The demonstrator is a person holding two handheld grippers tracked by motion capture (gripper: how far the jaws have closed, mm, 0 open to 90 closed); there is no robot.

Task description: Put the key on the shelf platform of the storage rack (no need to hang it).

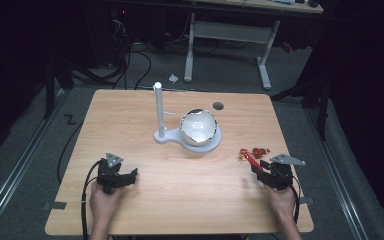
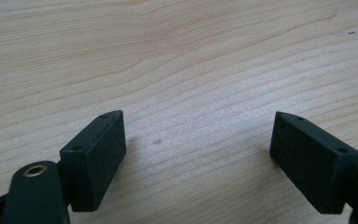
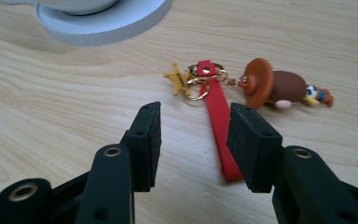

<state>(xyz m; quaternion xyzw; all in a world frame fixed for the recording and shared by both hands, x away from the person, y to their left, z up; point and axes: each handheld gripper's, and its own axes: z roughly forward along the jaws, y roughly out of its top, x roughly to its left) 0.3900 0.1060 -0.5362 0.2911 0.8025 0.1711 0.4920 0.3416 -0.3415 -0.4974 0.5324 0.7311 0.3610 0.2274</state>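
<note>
Your right gripper (image 3: 193, 140) is standing over the red strap (image 3: 220, 133) of the keychain, jaws apart and not yet pressing on it.

You are holding the right gripper low at the strap's near end, with the strap lying flat on the table (image 1: 180, 175) in the gap between the two pads, close to one pad; whether it touches that pad I cannot tell. At the strap's far end a gold ring (image 3: 200, 86) is joining it to a yellow star charm (image 3: 179, 80) on one side and a brown-hatted cowboy figure (image 3: 279, 87) on the other. Beyond the strap the white stand (image 1: 167, 136) is sitting mid-table, its base carrying a shiny bowl (image 1: 198, 126) and an upright post (image 1: 158, 107). Well away from the strap, across the table, you are resting your left gripper (image 2: 198, 154) just above bare wood, its jaws spread wide with nothing between them.
</note>
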